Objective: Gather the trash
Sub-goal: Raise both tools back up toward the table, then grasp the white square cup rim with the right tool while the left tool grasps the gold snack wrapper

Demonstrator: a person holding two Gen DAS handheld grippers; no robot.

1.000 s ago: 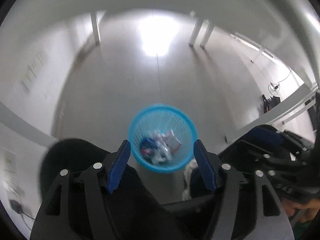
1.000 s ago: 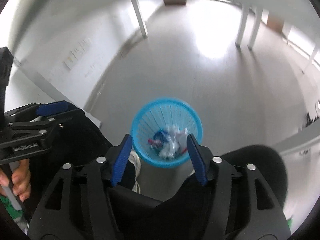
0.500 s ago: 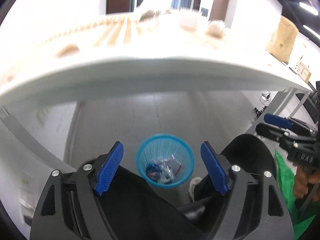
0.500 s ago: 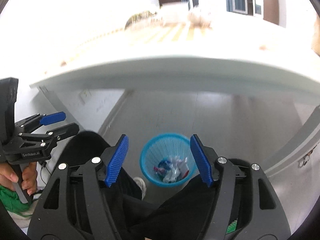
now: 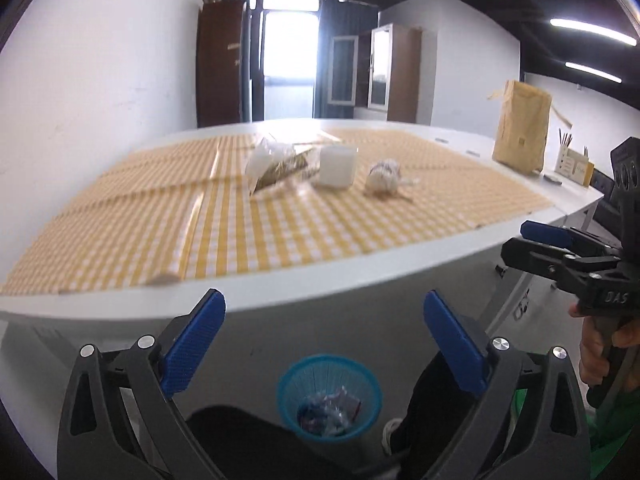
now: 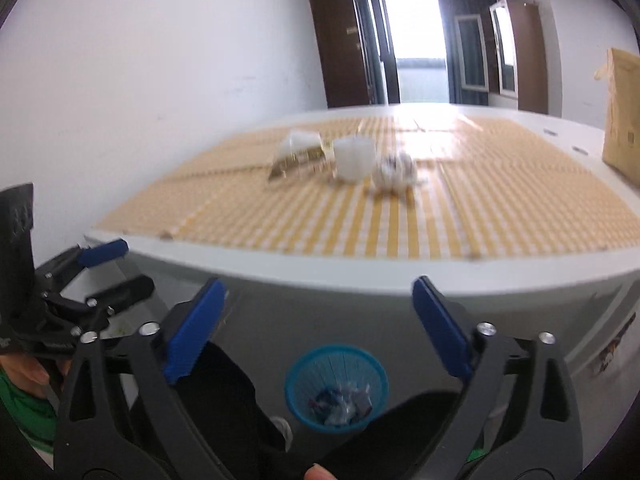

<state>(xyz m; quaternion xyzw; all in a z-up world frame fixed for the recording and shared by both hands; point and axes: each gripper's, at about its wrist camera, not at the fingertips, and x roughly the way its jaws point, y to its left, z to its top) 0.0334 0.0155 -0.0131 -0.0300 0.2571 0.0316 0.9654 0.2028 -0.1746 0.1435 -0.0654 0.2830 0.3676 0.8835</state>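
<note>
Office room, white walls, bright glazed door at the far end with brown cabinets either side. Large white table [image 5: 360,280] carrying a yellow-and-white checked cloth [image 5: 280,224]; brown paper bag [image 5: 520,132] upright at the far right corner. Blue mesh wastebasket [image 5: 329,396] on the floor below the near table edge, already holding crumpled wrappers, flanked by the person's dark-trousered legs. Trash remaining, grouped near the middle of the cloth in a row running left to right: clear plastic wrapper [image 5: 276,164], long axis slanting from near left to far right; white plastic cup [image 5: 338,167] just right of it, upright, possibly touching the wrapper, blur prevents certainty; crumpled paper ball [image 5: 385,176] just right of the cup and slightly nearer. Left gripper [image 5: 324,340]: blue pads spread wide, nothing between them, held below table height at the near edge. Right gripper [image 6: 320,332]: likewise spread and empty, at the same level. Governing relation: all three pieces lie ahead of, above and well apart from both claws, across the near half of the cloth. Judged nearer hand: left for the wrapper, right for the paper ball; the cup sits between. Either claw must rise over the table edge and reach forward before closing.
</note>
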